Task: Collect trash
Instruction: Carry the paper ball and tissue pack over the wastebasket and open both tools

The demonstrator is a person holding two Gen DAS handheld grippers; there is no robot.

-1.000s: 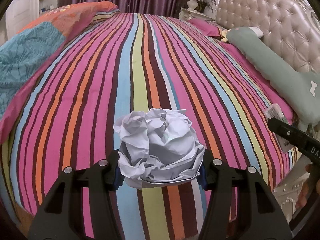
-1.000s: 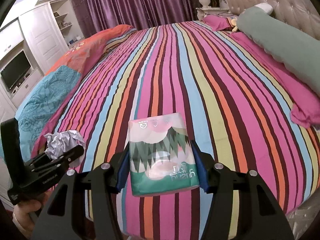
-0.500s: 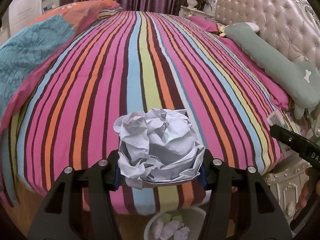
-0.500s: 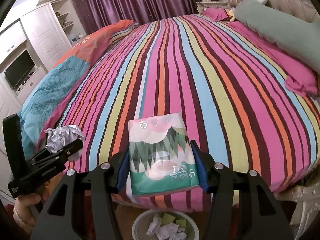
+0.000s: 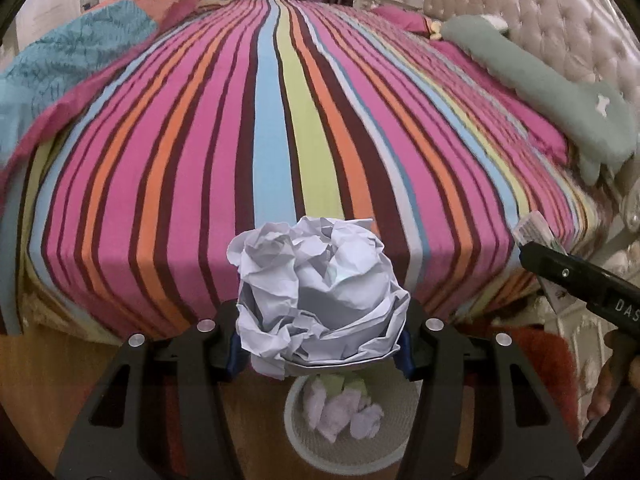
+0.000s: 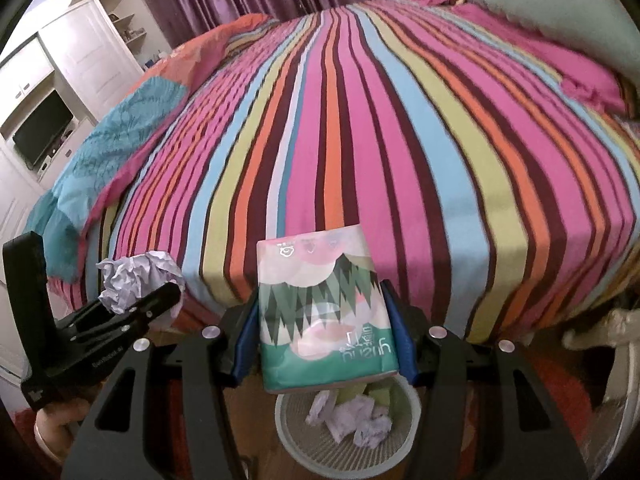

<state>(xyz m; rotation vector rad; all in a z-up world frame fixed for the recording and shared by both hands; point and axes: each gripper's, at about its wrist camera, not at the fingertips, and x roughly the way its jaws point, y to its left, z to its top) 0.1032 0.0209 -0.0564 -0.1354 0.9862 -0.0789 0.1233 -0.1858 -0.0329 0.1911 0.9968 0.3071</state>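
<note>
Bed (image 5: pixel 304 128) appears cleared; left tongs (image 5: pixel 320 336) clench paper ball (image 5: pixel 320 292), right tongs (image 6: pixel 326 344) clench tissue pack (image 6: pixel 326 312), both above part-filled bin (image 6: pixel 288 432); release outstanding.

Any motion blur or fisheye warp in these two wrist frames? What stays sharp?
Left wrist: striped bedspread smeared and bowed, crumpled paper ball in the left gripper crisp. Right wrist: same blur on the bed, tissue pack in the right gripper sharp; dark vignette corners.

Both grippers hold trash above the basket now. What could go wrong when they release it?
The tissue pack in the right gripper looks wide against the small waste basket, so it may catch the rim. The paper ball in the left gripper is light and could bounce off the paper already inside.
</note>
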